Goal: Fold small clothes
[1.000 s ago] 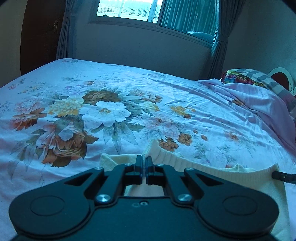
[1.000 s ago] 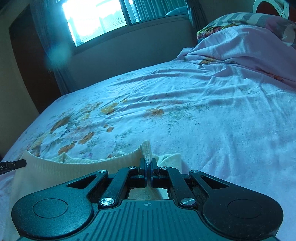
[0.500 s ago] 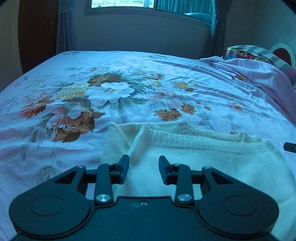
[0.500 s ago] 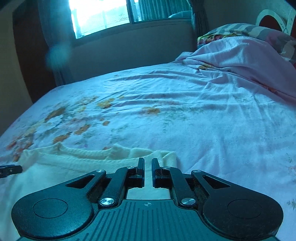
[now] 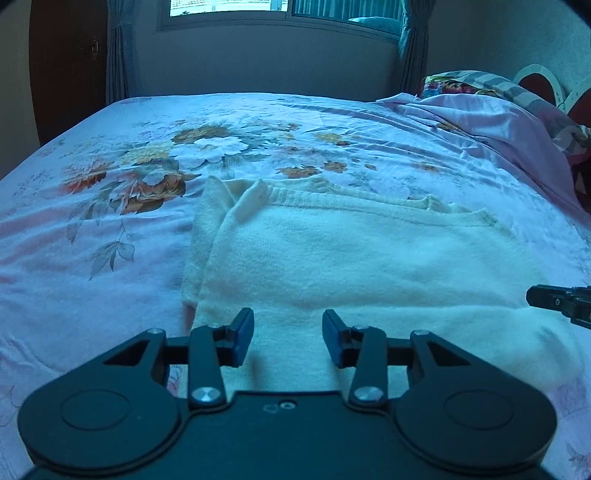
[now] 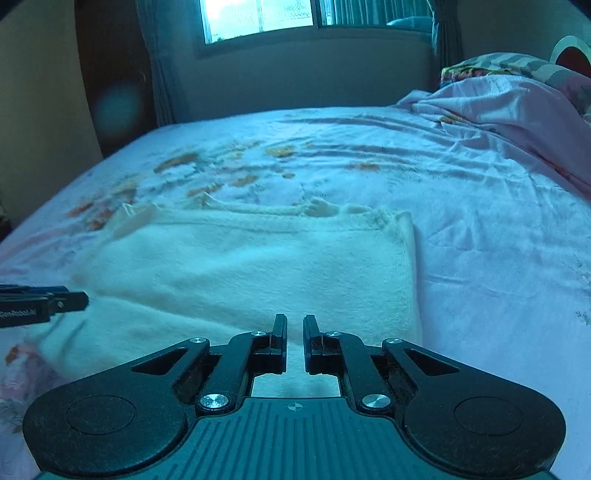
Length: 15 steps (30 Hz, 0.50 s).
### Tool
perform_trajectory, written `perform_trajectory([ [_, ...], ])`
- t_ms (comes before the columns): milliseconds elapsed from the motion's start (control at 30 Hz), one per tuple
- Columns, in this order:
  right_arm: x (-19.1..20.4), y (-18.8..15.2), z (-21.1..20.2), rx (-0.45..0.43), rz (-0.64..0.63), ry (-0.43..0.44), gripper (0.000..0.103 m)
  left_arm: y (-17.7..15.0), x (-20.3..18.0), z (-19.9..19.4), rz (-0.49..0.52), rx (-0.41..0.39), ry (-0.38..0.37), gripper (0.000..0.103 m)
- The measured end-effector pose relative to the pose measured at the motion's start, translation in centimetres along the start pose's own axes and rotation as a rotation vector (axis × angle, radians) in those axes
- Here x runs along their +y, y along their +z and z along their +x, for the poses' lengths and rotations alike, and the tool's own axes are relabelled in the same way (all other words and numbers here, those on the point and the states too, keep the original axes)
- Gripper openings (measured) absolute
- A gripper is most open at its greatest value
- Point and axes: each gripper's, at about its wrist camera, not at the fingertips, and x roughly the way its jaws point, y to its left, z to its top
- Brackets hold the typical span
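A cream knit sweater point(image 5: 351, 266) lies folded flat on the floral bed sheet point(image 5: 110, 258), its ribbed edge toward the window. My left gripper point(image 5: 288, 317) hovers over the sweater's near left part, open, with nothing between its fingers. In the right wrist view the same sweater point(image 6: 258, 266) spreads ahead. My right gripper point(image 6: 295, 319) stands above its near right edge with only a narrow gap between the jaws and no cloth in it. Each gripper shows at the edge of the other's view: the right gripper point(image 5: 554, 301) and the left gripper point(image 6: 48, 299).
A crumpled pink blanket point(image 5: 498, 122) and a striped pillow point(image 5: 476, 79) are heaped at the right, by a round headboard point(image 5: 539, 79). Flowered bed sheet point(image 6: 498, 258) stretches beyond the sweater to the wall with a window point(image 5: 258, 7) and curtains.
Both grippers were shut on the sweater's ribbed edge; they have let it go and drawn back toward me. The sweater now lies flat, folded over itself.
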Motion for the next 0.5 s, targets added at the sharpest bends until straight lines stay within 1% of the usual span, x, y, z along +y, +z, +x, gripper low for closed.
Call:
perform_trajectory([
  [33, 0.3, -0.4, -0.3, 0.006, -0.009, 0.004, 0.008, -0.5, -0.1, 0.0, 0.001, 0.020, -0.004, 0.038],
  [67, 0.6, -0.9, -0.2, 0.031, -0.024, 0.001, 0.009, -1.2, -0.1, 0.3, 0.000, 0.045, -0.007, 0.038],
  [100, 0.8, -1.7, 0.3, 0.071, -0.035, -0.008, 0.009, -1.9, -0.2, 0.5, 0.003, 0.048, 0.006, 0.039],
  [133, 0.8, -2.4, 0.9, 0.107, -0.039, -0.019, 0.009, -2.5, -0.5, 0.4, 0.017, 0.034, 0.023, 0.039],
  [200, 0.7, -3.0, 0.4, 0.099, -0.012, -0.026, 0.009, -2.6, -0.9, -0.2, 0.035, 0.043, 0.042, 0.038],
  [233, 0.7, -2.8, -0.4, 0.093, 0.008, -0.021, 0.009, -2.4, -0.9, -0.7, 0.020, 0.049, 0.032, 0.038],
  [267, 0.7, -2.6, -1.2, 0.069, 0.020, -0.013, 0.011, -2.2, -0.8, -1.3, 0.006, 0.049, 0.012, 0.039],
  [300, 0.7, -2.5, -2.1, 0.038, 0.021, -0.014, 0.014, -2.3, -0.7, -1.6, 0.002, 0.046, 0.012, 0.042],
  [333, 0.7, -2.7, -2.5, 0.029, 0.020, -0.028, 0.034, -2.5, -0.6, -1.7, 0.003, 0.045, 0.027, 0.046],
  [367, 0.7, -3.1, -2.5, 0.043, 0.019, -0.038, 0.055, -2.9, -0.5, -1.4, 0.006, 0.056, 0.044, 0.048],
  [400, 0.7, -3.6, -1.7, 0.093, 0.005, -0.039, 0.057, -3.3, -0.4, -0.9, 0.012, 0.075, 0.050, 0.048],
  [433, 0.7, -4.2, -1.1, 0.130, -0.016, -0.052, 0.057, -3.5, -0.5, -0.8, 0.028, 0.074, 0.057, 0.050],
  [467, 0.7, -4.5, -1.3, 0.121, -0.025, -0.056, 0.057, -3.5, -0.7, -1.1, 0.040, 0.072, 0.062, 0.050],
  [500, 0.6, -4.5, -1.7, 0.107, -0.011, -0.051, 0.057, -3.3, -0.6, -1.6, 0.029, 0.069, 0.058, 0.047],
])
